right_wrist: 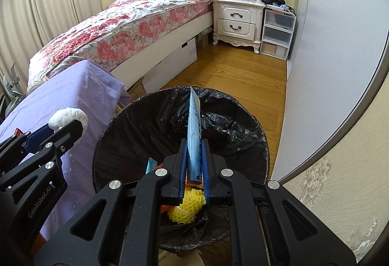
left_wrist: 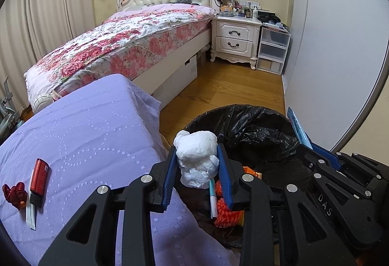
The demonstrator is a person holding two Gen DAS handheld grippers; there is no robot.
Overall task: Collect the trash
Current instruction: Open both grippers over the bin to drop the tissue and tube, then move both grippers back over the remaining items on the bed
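My left gripper [left_wrist: 197, 156] is shut on a crumpled white tissue wad [left_wrist: 197, 156] and holds it at the near left rim of the trash bin [left_wrist: 255, 120], lined with a black bag. My right gripper [right_wrist: 195, 142] is shut on a flat light-blue wrapper [right_wrist: 194, 125] that stands on edge above the bin's opening [right_wrist: 150, 125]. The wrapper also shows in the left wrist view [left_wrist: 298, 128]. The tissue wad shows in the right wrist view [right_wrist: 69, 117]. Yellow foam netting [right_wrist: 187, 205] and orange trash [left_wrist: 226, 212] lie in the bin.
A table under a lilac cloth [left_wrist: 85, 132] stands left of the bin, with a red lighter-like object [left_wrist: 40, 178], a white strip [left_wrist: 31, 212] and a red wrapper [left_wrist: 14, 194]. Beyond are a floral bed [left_wrist: 121, 44], a nightstand [left_wrist: 234, 39], plastic drawers [left_wrist: 273, 49] and wood floor [left_wrist: 231, 86].
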